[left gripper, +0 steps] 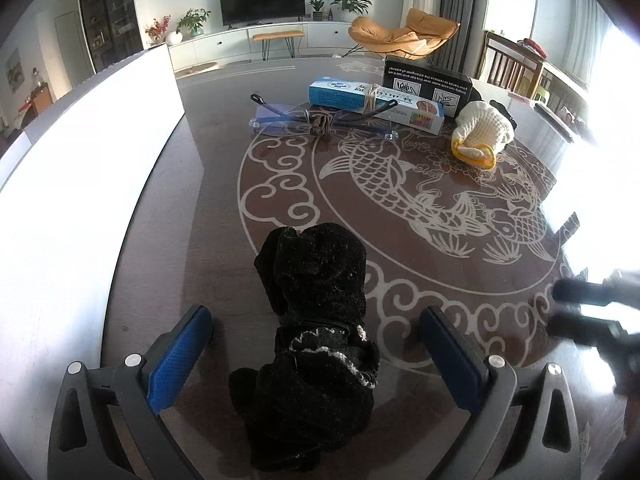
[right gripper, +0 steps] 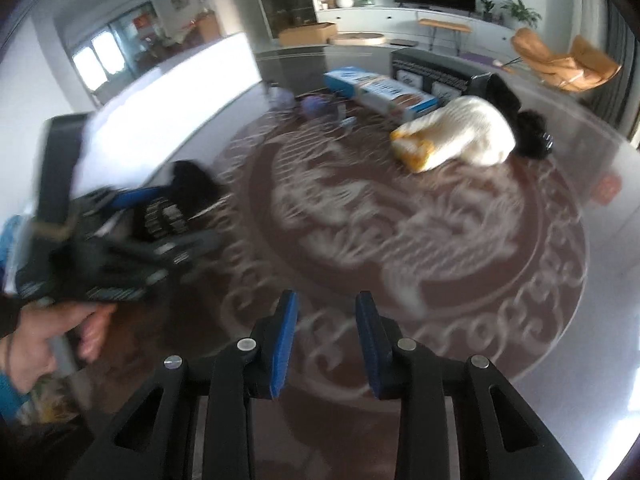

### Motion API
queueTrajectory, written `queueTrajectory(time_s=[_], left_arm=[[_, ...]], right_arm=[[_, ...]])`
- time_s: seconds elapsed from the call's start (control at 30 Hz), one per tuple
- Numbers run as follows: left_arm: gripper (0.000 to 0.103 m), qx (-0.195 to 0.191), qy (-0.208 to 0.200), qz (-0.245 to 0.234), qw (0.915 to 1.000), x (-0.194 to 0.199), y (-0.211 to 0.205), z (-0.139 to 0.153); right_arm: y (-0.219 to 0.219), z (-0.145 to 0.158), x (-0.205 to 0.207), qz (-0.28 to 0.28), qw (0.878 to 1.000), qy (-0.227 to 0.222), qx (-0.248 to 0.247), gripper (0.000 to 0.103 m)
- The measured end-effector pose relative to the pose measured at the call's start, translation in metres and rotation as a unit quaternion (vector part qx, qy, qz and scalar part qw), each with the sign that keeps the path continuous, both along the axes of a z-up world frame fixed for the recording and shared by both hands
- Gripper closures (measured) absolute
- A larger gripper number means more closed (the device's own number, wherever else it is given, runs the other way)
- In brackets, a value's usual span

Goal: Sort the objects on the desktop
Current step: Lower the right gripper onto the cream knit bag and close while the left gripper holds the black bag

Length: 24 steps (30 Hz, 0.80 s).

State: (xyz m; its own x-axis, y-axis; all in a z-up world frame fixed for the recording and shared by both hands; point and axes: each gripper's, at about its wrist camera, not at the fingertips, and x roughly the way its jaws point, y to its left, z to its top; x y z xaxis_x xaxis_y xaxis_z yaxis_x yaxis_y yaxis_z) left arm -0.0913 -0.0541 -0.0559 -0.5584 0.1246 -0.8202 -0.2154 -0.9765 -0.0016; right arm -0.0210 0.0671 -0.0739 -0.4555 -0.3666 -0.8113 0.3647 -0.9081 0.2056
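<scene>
A black fuzzy cloth (left gripper: 320, 280) lies crumpled on the dark patterned table (left gripper: 224, 208). My left gripper (left gripper: 316, 312) stands open wide around it, its blue pads (left gripper: 180, 360) well clear of the fabric on both sides. The right wrist view is blurred; it shows the same cloth (right gripper: 192, 184) and a hand (right gripper: 40, 340) holding the left gripper. My right gripper (right gripper: 327, 298) hovers over the table pattern, open by only a narrow gap with nothing between its pads. In the left wrist view it is a dark blur at the right edge (left gripper: 588, 308).
A tall white box wall (left gripper: 100, 160) runs along the left. At the back lie clear glasses (left gripper: 280, 118), a blue carton (left gripper: 376, 106) and a black box (left gripper: 426, 80). A white and yellow knit glove (left gripper: 480, 136) sits right of them, with a dark item (right gripper: 532, 136) behind it.
</scene>
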Motion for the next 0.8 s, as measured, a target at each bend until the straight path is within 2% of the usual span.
queueTrajectory(time_s=[0.1,0.13,0.2,0.23,0.27,0.37,0.43,0.53,0.67,0.8], left_arm=[[0.000,0.000,0.000,0.000,1.0000,0.000,0.000,0.000],[0.000,0.000,0.000,0.000,1.0000,0.000,0.000,0.000],[0.000,0.000,0.000,0.000,1.0000,0.000,0.000,0.000],[0.000,0.000,0.000,0.000,1.0000,0.000,0.000,0.000],[0.000,0.000,0.000,0.000,1.0000,0.000,0.000,0.000],[0.000,0.000,0.000,0.000,1.0000,0.000,0.000,0.000],[0.000,0.000,0.000,0.000,1.0000,0.000,0.000,0.000],[0.000,0.000,0.000,0.000,1.0000,0.000,0.000,0.000],[0.000,0.000,0.000,0.000,1.0000,0.000,0.000,0.000],[0.000,0.000,0.000,0.000,1.0000,0.000,0.000,0.000]], right_arm=[[0.004,0.004,0.013,-0.008,0.999,0.008,-0.034,0.068],[0.006,0.005,0.015,-0.014,0.999,0.012,-0.040,0.064],[0.009,0.007,0.019,-0.025,0.998,0.015,-0.049,0.050],[0.010,0.008,0.021,-0.030,0.998,0.017,-0.050,0.032],[0.014,0.010,0.023,-0.037,0.998,0.022,-0.053,0.022],[0.030,0.016,0.026,-0.062,0.995,0.037,-0.071,0.021],[0.048,0.019,0.028,-0.100,0.990,0.047,-0.090,0.021],[0.071,0.017,0.021,-0.159,0.982,0.035,-0.092,0.016],[0.082,0.019,-0.013,-0.204,0.973,0.018,-0.105,0.016],[0.078,0.021,-0.073,-0.244,0.962,-0.007,-0.124,0.015]])
